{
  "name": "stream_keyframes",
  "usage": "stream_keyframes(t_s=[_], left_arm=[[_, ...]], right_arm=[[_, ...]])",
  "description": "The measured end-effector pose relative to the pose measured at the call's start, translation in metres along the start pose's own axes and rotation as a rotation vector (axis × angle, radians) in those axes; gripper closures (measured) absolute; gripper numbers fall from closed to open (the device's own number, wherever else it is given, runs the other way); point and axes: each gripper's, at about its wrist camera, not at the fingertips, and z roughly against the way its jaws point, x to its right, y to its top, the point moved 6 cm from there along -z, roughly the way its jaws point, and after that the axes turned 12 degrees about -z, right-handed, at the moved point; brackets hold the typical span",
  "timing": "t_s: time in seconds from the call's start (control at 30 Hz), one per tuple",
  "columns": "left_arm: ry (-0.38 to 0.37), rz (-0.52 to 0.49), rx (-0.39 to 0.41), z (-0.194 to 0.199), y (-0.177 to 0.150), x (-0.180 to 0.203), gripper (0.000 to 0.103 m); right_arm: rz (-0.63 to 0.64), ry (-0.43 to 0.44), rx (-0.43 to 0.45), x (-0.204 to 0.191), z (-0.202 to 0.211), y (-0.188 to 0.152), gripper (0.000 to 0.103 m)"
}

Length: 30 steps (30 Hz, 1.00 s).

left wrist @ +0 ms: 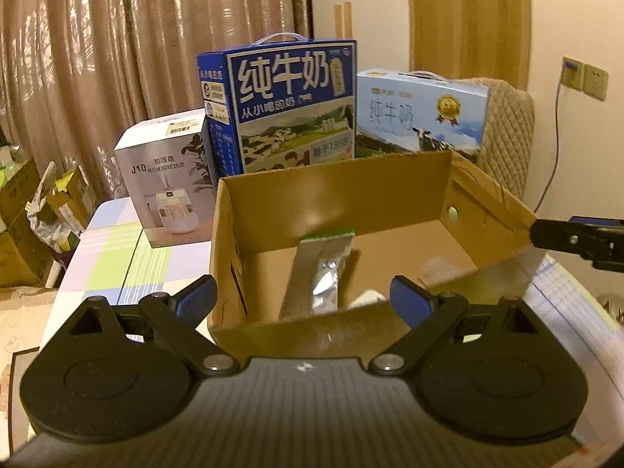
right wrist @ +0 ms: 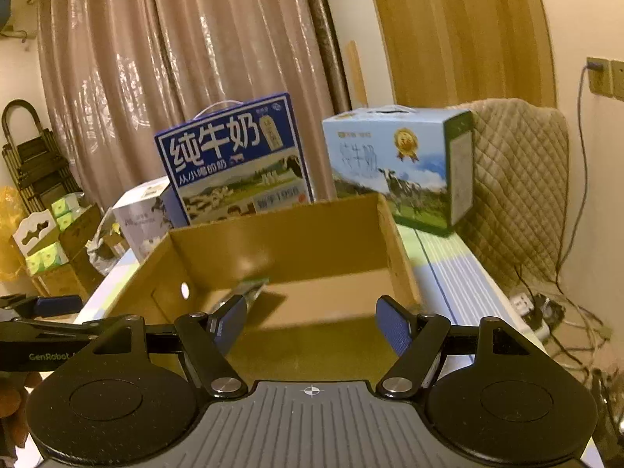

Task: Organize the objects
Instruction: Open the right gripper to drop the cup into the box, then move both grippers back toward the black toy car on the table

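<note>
Left wrist view, left to right: the white humidifier box [left wrist: 165, 179] stands at left centre on the checked table [left wrist: 117, 257], the dark blue milk carton [left wrist: 288, 105] at top centre, the pale blue milk carton [left wrist: 423, 113] to its right.

My left gripper [left wrist: 303, 298] has its jaws wide, holding nothing, just short of the cardboard box [left wrist: 327, 195]. The silver packet [left wrist: 318, 273] lies inside, long axis running from the near wall to the far wall, green end pointing away.

My right gripper [right wrist: 310, 325] is likewise wide and empty.

I judge the best approach is reaching over the near wall and closing across the packet's narrow width.
</note>
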Motion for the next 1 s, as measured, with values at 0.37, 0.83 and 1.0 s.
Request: stream_keyframes(t_s=[0.37,0.83,1.0], left_arm=[[-0.040,0.027,-0.033,0.050,-0.048,0.020,0.010],[-0.116,0.083,-0.082,0.111,-0.116,0.059,0.007],[-0.159,0.099,-0.125,0.109,-0.130,0.072,0.006]], right_arm=[[-0.024,-0.059,-0.040,0.033,0.040,-0.026,0.032],[0.002,-0.068,-0.214,0.038,0.077,-0.100,0.032],[0.001,-0.076,-0.242,0.040,0.073,-0.107,0.032]])
